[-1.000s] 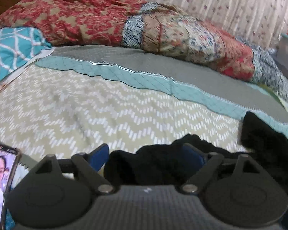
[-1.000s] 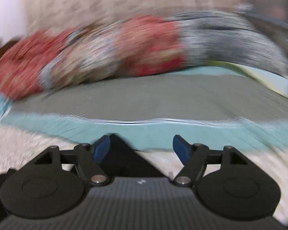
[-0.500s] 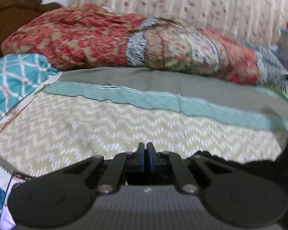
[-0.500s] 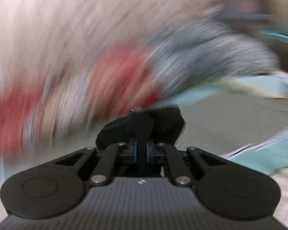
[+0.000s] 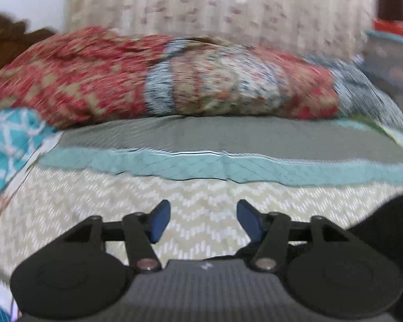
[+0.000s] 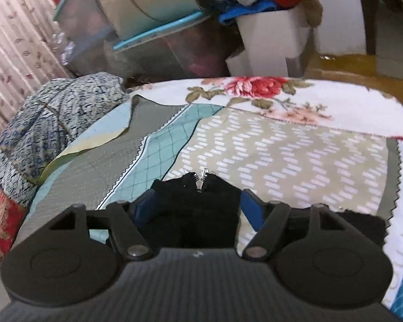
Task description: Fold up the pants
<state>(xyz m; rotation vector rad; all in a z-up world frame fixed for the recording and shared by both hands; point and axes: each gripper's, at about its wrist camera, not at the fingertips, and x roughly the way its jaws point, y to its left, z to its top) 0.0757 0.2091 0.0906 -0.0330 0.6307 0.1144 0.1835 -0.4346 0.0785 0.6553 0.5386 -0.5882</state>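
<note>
The black pants (image 6: 196, 209) lie on the patchwork bedspread (image 6: 295, 161). In the right wrist view their waist end with a silver zipper (image 6: 202, 178) sits between the blue pads of my right gripper (image 6: 197, 206), whose jaws stand wide apart around the cloth. In the left wrist view my left gripper (image 5: 202, 221) is open and empty over the chevron bedspread (image 5: 121, 201), and a dark edge of the pants (image 5: 387, 225) shows at the lower right, beside the gripper.
A heap of red and blue patterned quilts (image 5: 161, 80) lies along the far side of the bed before a curtain (image 5: 215, 5). Clear storage bins (image 6: 161, 43) and a white hamper (image 6: 274, 40) piled with clothes stand past the bed's end.
Both grippers, shut half a second ago, have opened. The left one has let the pants go and lifted clear. The right one has swung toward the bed's end.
</note>
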